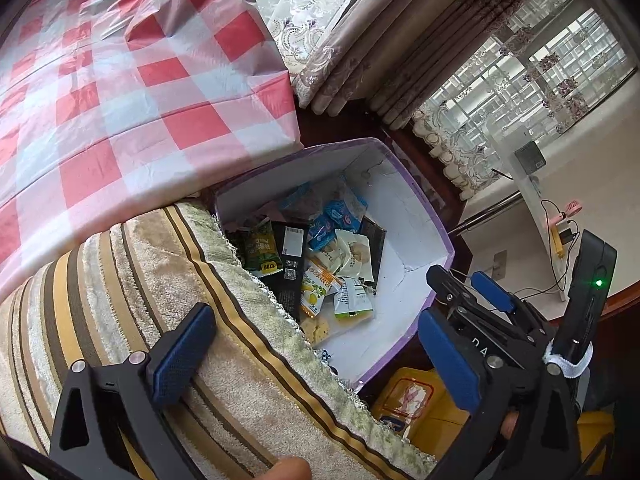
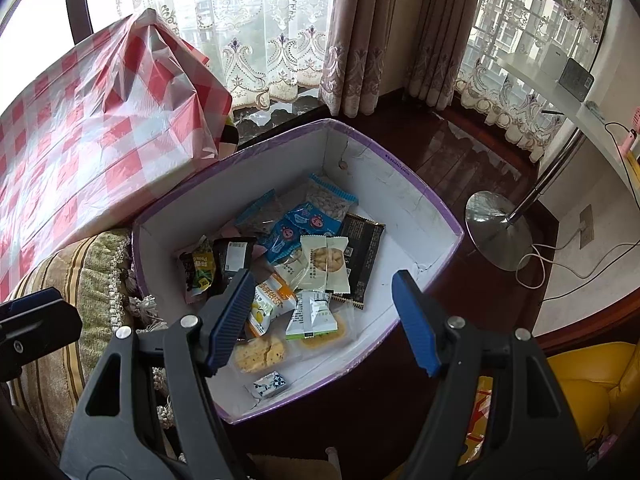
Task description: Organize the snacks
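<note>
Both sets of fingers were empty. The left gripper [image 1: 316,348] had its fingers spread as wide as they go, nothing between them, hovering over the striped cushion [image 1: 168,320] with the box at its 1 o'clock. The right gripper [image 2: 324,320] held its fingers parted too, gripping nothing, poised right over the near end of the box.

And there was the haul: the purple-rimmed cardboard box [image 2: 400,172] sat on the dark wood floor, snacks heaped inside. A black wrapper [image 2: 362,252] lay at 3 o'clock of the pile, blue packets [image 2: 308,222] toward 12, a green bag [image 2: 198,270] at 9, a pale biscuit pack [image 2: 326,264] in the middle, a loose cracker pack [image 2: 260,354] and a small blue-and-white sweet [image 2: 270,385] at 6.

My read: most of the gathering was done. No snack showed on the checked tablecloth [image 1: 120,100] or the cushion. Whether any remained out of view, I couldn't tell; the pile itself was jumbled, not sorted.
</note>
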`<control>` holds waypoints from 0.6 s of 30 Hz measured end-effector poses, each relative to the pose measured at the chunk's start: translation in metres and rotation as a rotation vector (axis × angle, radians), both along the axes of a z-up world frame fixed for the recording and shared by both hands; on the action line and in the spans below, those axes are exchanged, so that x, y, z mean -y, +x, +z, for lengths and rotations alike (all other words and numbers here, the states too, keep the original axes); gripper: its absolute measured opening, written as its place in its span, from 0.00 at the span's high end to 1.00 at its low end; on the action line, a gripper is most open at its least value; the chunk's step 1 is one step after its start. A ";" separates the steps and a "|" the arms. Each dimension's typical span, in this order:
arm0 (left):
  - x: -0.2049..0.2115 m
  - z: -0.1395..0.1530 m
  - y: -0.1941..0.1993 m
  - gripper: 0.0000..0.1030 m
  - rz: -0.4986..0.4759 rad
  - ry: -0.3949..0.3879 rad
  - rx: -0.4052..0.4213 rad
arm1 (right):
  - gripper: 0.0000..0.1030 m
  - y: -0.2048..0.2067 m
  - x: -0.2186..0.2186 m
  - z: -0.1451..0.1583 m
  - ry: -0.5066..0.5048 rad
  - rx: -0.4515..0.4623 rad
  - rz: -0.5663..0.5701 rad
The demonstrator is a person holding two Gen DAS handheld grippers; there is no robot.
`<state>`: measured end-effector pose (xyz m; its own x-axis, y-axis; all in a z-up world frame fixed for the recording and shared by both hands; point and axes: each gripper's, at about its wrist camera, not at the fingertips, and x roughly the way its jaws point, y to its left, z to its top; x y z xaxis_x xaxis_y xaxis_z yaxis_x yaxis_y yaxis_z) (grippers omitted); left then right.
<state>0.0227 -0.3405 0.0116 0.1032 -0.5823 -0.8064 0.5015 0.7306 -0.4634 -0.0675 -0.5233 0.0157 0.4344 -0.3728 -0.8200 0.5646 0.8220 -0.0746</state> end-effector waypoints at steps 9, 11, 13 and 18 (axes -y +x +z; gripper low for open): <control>0.000 0.000 -0.001 0.01 -0.001 0.003 0.007 | 0.28 0.001 0.002 0.000 0.007 0.000 0.005; 0.000 0.000 -0.001 0.01 0.000 0.002 0.007 | 0.28 0.001 0.003 0.000 0.006 0.001 0.005; 0.000 0.000 -0.001 0.01 0.000 0.002 0.007 | 0.28 0.001 0.003 0.001 0.005 0.001 0.007; 0.000 0.000 -0.001 0.01 -0.001 0.002 0.007 | 0.28 0.002 0.003 0.000 0.007 -0.001 0.010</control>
